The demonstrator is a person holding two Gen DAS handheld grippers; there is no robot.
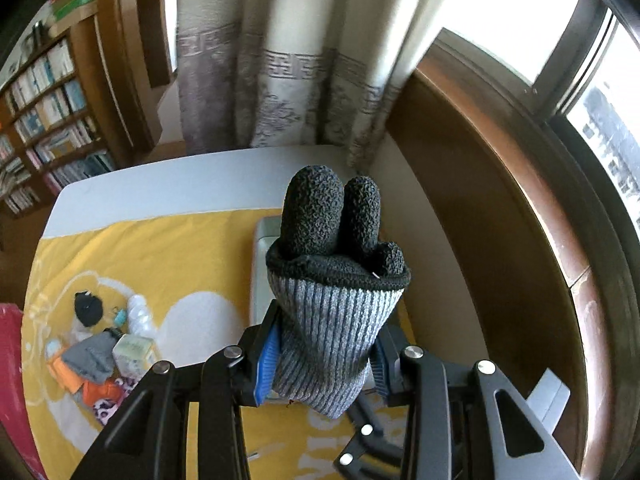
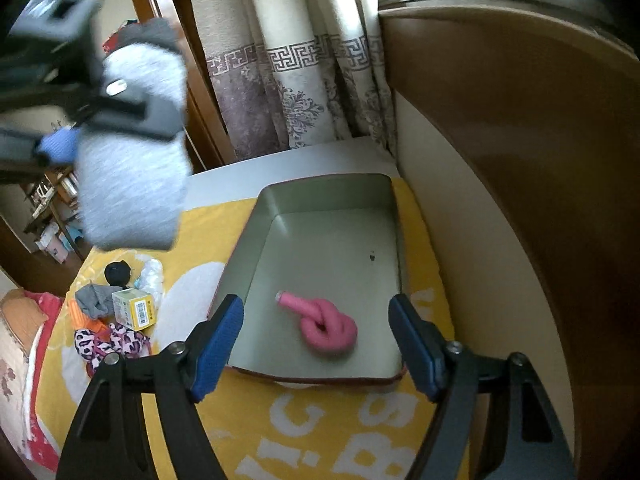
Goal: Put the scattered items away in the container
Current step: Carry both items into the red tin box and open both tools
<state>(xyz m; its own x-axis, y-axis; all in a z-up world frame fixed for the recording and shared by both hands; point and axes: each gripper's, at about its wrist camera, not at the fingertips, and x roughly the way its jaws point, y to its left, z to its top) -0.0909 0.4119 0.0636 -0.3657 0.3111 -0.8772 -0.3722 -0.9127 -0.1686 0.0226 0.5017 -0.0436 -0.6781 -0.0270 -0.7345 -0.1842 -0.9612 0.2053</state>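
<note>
Holding, left claw: my blue pads are pinched hard on the ribbed grey cuff of a knitted glove, gripped low so the rest hangs clear for a drop.
Glove axis: it runs straight out along my left claw's fingers, cuff at the pads, dark fingertips pointing away toward the curtain.
Glove place: carried in the air, over the near-left rim of the grey tray, which I take to be the container; from the right wrist view the glove shows blurred, up and left of the tray, not yet inside it.
Right claw: spread wide with nothing between the pads, hanging over the tray's near rim.
Pink roll: lying in the tray near its front wall, knotted end toward my right claw, loose end angled back and left; it looks freshly let go, which would explain my spread pads.
Pile left of the tray: a small yellow box, a grey cloth, a black ball-like thing and a pink patterned cloth sit together on the yellow bedspread, not yet tidied.
Tray setting: tucked against the wall on the bed's far side.
</note>
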